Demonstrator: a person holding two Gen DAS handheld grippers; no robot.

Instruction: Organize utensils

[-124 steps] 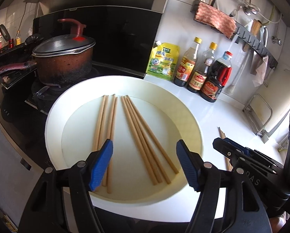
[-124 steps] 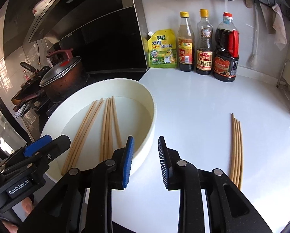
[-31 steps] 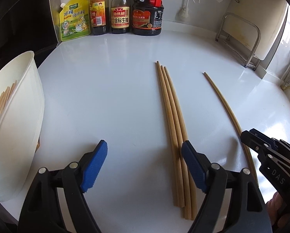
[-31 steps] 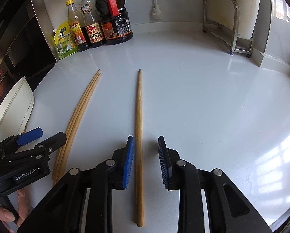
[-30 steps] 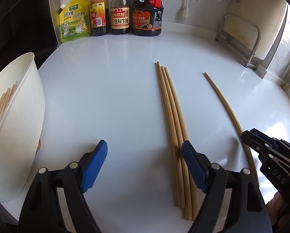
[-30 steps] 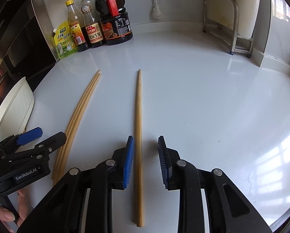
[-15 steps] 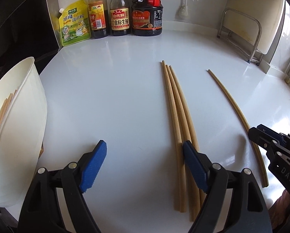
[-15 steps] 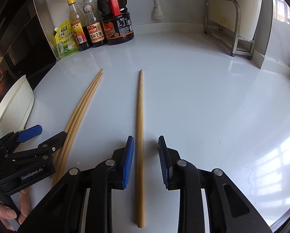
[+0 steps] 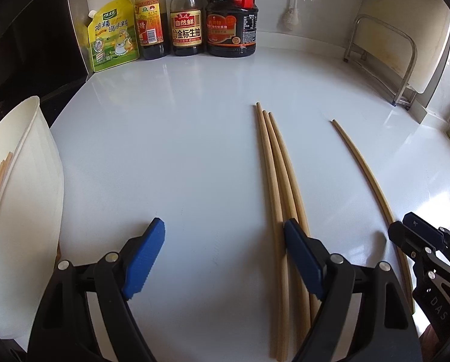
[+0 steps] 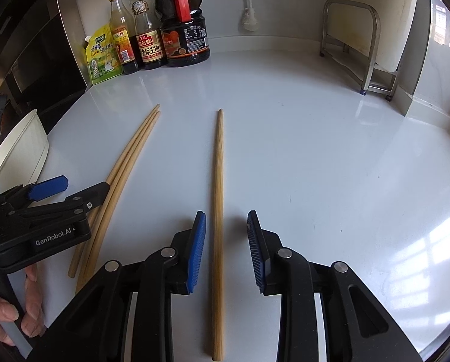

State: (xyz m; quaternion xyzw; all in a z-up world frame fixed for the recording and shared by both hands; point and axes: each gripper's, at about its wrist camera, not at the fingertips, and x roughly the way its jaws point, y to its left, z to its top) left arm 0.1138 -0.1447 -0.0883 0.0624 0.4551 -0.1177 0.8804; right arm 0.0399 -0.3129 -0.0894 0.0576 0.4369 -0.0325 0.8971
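Observation:
Three wooden chopsticks lie side by side on the white counter; they also show in the right wrist view. A single chopstick lies apart to their right, also in the left wrist view. My left gripper is open and empty, its right finger over the three chopsticks. My right gripper is open, low over the counter, with the single chopstick lying between its fingers, not gripped. A white basin at the left holds more chopsticks.
Three sauce bottles and a yellow seasoning pouch stand at the back wall. A metal rack stands at the back right. A dark stove area borders the counter on the left. The person's hand holds the left gripper.
Both grippers left the basin for the counter earlier. Over the last second both views crept slightly forward; the right gripper still straddles the single chopstick. Nothing was gripped.

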